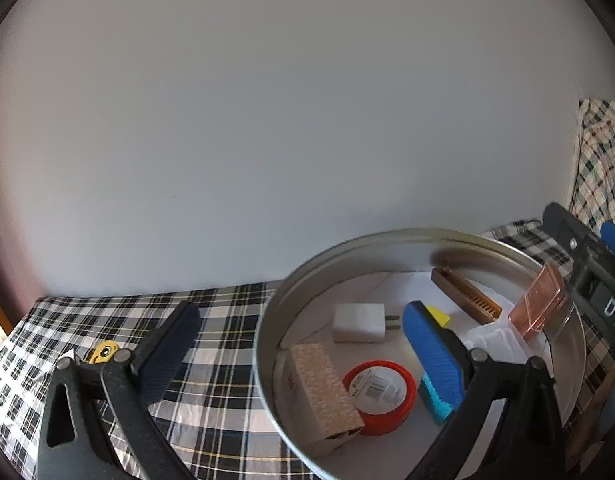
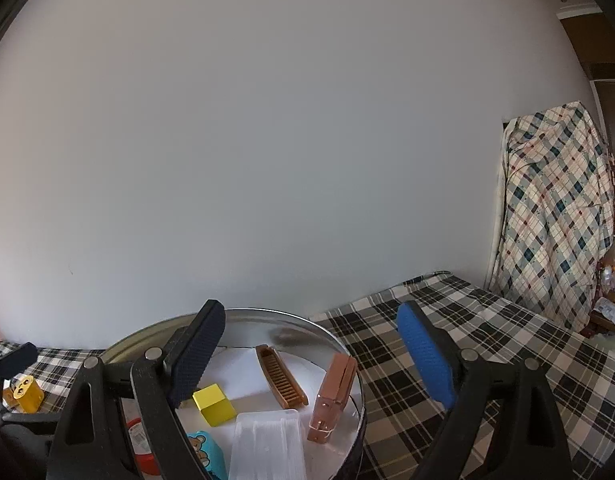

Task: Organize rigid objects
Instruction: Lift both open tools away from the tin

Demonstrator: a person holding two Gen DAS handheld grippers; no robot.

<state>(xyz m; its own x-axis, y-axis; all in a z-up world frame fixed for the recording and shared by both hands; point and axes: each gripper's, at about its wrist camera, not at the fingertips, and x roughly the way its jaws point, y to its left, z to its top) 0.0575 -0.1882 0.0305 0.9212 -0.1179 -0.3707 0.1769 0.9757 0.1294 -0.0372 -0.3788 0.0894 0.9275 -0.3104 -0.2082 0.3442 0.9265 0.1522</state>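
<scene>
silver round tin (image 1: pixel 307 276) sits on the checked cloth (image 1: pixel 227 320) and already holds most of our rigid bits: white charger (image 1: pixel 359 322), red tape roll (image 1: pixel 381 396), beige block (image 1: pixel 321 392), yellow cube (image 2: pixel 213 404), brown comb (image 2: pixel 281 376), copper clip (image 2: pixel 333 396), clear case (image 2: pixel 267 444). we judge sorting nearly done. one yellow piece (image 2: pixel 23 394) is left outside on the cloth. left gripper (image 1: pixel 299 344) and right gripper (image 2: pixel 307 344) both hang with claws apart, holding nothing. tin rim lies between us and that piece.
</scene>
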